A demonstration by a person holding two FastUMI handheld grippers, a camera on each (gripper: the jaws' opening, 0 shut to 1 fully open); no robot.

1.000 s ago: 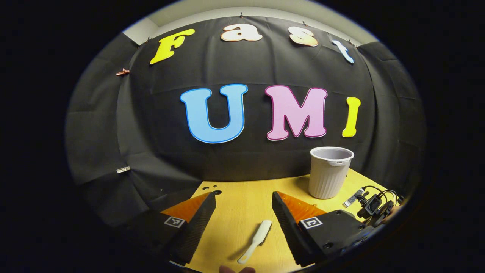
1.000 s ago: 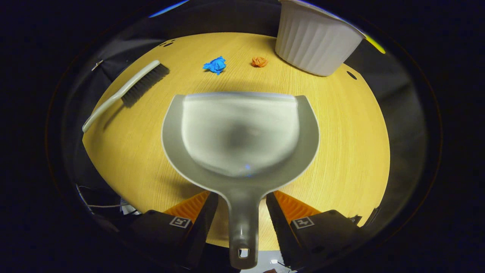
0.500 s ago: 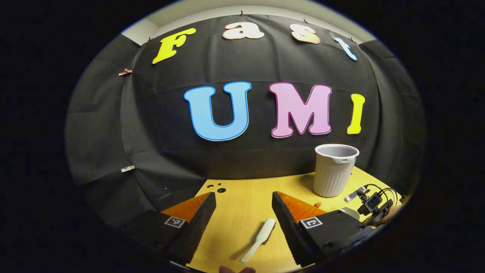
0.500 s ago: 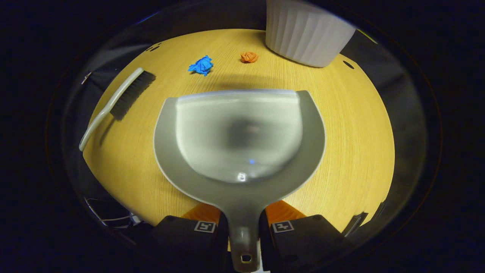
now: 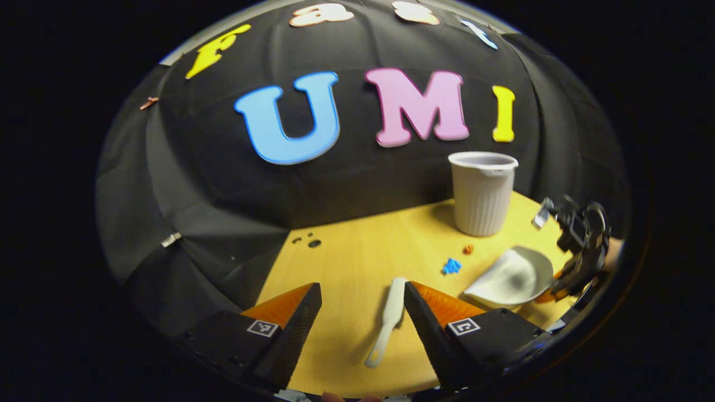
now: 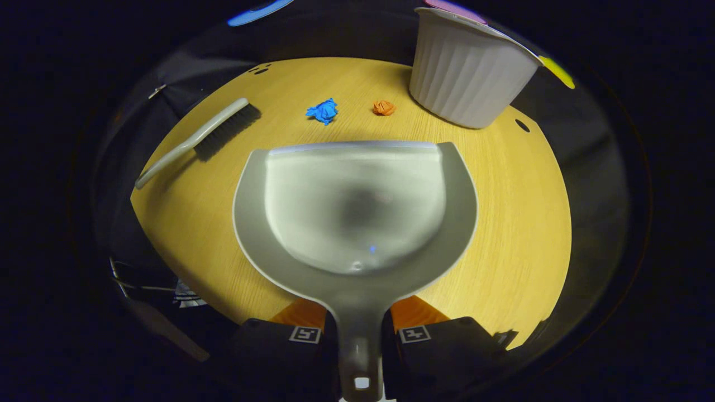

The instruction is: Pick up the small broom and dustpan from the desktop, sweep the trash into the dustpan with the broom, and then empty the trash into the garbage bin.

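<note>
In the right gripper view, the right gripper (image 6: pixel 357 335) has its fingers pressed in on both sides of the handle of the dustpan (image 6: pixel 357 206), holding it. The pan spreads out ahead of the fingers with its open lip facing away, over the wooden worktop (image 6: pixel 519 223). Whether the pan touches the wood here I cannot tell. Just past the lip lie two bits of trash, apart from each other: a blue crumpled scrap (image 6: pixel 323 111) and an orange crumpled scrap (image 6: pixel 383 107). To the left of the pan the small broom (image 6: pixel 201 139) lies flat, bristles toward the far side, handle toward the near edge. The ribbed white garbage bin (image 6: pixel 469 78) stands upright at the far right, near the orange scrap.

In the left gripper view, the left gripper (image 5: pixel 362 326) has its fingers spread wide, gripping nothing. The broom (image 5: pixel 388 318) lies on the worktop (image 5: pixel 346 268) in the gap between them, nearer the right-hand finger, handle end toward the camera. Farther off to the right are the blue scrap (image 5: pixel 451 266) and the orange scrap (image 5: pixel 468 249), then the dustpan (image 5: pixel 511 278), tilted, with the right gripper (image 5: pixel 578 251) behind it. The bin (image 5: pixel 481 192) stands at the back, before the black cloth wall (image 5: pixel 195 184).
</note>
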